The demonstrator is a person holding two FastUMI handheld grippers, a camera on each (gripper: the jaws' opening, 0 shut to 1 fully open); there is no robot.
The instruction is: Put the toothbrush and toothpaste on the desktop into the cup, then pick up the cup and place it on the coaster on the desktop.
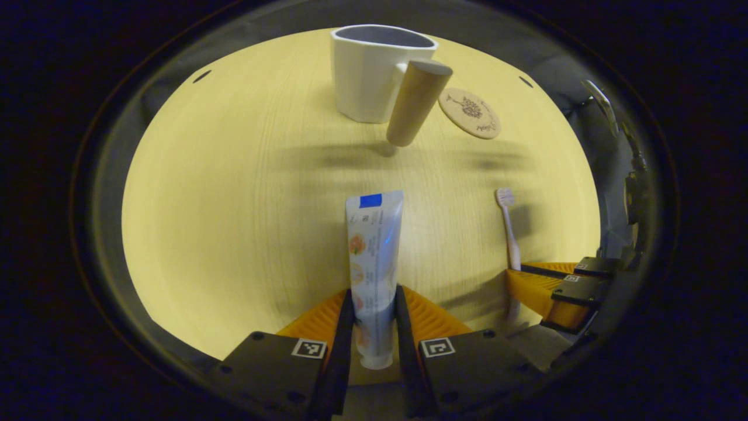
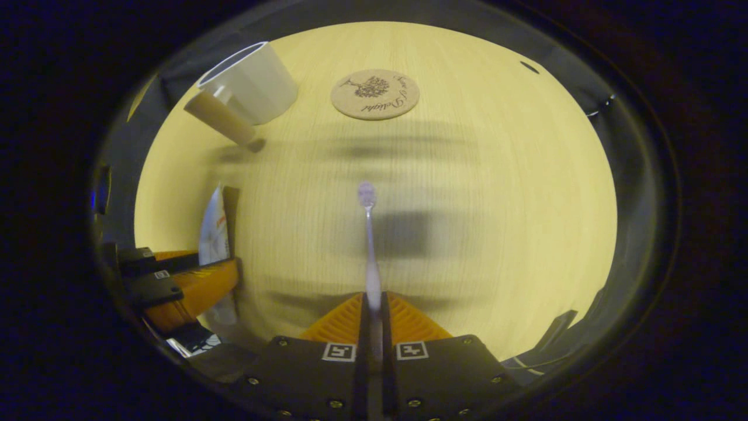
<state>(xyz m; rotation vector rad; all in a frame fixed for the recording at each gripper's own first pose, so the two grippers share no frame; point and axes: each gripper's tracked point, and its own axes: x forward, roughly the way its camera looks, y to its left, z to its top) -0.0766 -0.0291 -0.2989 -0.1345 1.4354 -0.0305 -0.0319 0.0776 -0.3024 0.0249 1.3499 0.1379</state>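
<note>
My left gripper (image 1: 374,304) is shut on a white toothpaste tube (image 1: 374,245) with a blue patch at its far end; the tube points forward above the wooden desktop (image 1: 234,204). Ahead stands a white cup (image 1: 368,70) with a tan cylindrical handle (image 1: 416,102). A round cork coaster (image 1: 470,112) lies right of the cup. In the right gripper view, my right gripper (image 2: 374,307) is shut on a pale toothbrush (image 2: 370,245), bristle head forward. The cup (image 2: 251,82) is far left there, and the coaster (image 2: 375,93) lies straight ahead. The right gripper (image 1: 555,286) with the toothbrush (image 1: 509,228) also appears in the left gripper view.
The left gripper (image 2: 187,280) with the toothpaste tube (image 2: 213,234) sits at the left edge of the right gripper view. The desktop (image 2: 497,204) stretches wide to the right, with a dark border around its rim.
</note>
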